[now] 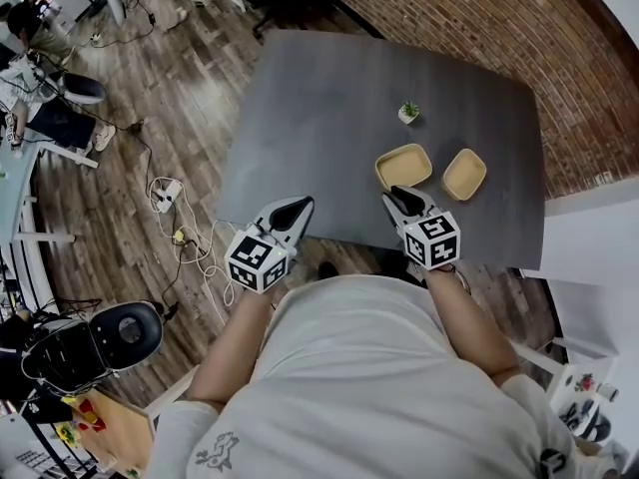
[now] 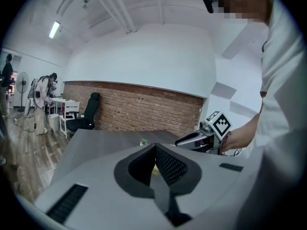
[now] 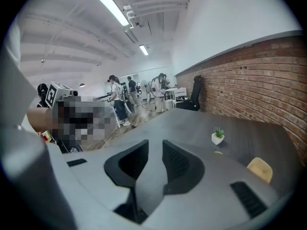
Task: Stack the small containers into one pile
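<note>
Two tan, shallow containers sit apart on the dark grey table (image 1: 329,118): a squarish one (image 1: 403,166) and a rounder one (image 1: 464,174) to its right. My right gripper (image 1: 391,197) hovers at the table's near edge, just short of the squarish container, its jaws slightly open and empty (image 3: 153,143). In the right gripper view one tan container (image 3: 260,168) shows at the lower right. My left gripper (image 1: 303,204) is over the near edge further left, shut on nothing (image 2: 155,146). A tan sliver of container shows beyond its jaws.
A tiny potted plant (image 1: 408,113) in a white pot stands on the table behind the containers. A brick wall (image 1: 479,18) runs along the far right side. Cables and a power strip (image 1: 166,194) lie on the wood floor at left. People work at desks at the far left.
</note>
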Motion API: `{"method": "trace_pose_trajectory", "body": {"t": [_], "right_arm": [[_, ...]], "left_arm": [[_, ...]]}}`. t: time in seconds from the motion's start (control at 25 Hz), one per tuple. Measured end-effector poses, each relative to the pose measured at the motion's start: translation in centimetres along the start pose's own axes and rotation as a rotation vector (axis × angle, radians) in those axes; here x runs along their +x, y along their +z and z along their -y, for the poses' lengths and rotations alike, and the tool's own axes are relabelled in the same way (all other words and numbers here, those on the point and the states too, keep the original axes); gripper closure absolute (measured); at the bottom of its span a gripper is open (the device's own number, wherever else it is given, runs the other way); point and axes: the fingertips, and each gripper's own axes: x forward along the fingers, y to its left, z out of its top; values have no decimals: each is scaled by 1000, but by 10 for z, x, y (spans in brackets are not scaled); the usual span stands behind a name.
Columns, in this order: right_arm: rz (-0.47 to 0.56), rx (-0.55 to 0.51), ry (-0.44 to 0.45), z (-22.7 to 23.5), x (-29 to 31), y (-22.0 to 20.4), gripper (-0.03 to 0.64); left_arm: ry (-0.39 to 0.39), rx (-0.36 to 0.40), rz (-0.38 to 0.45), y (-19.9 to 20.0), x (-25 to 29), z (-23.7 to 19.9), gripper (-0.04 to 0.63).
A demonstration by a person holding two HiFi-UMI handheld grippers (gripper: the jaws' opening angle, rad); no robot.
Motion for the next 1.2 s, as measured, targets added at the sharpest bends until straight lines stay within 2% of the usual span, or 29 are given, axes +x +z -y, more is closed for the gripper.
{"method": "trace_pose_trajectory", "body": {"t": [0.24,0.72,1.2], "right_arm": [[-11,-14,23,25,0,1,520],[-52,-72,60,138,-27,-4,520],[-149,-116,122,246,-57,-36,520]], "left_arm": [[17,-3,5,8,27,3,584],[54,-35,-9,10,119,51,584],[113,-78,-55,-3,193,105,584]]}}
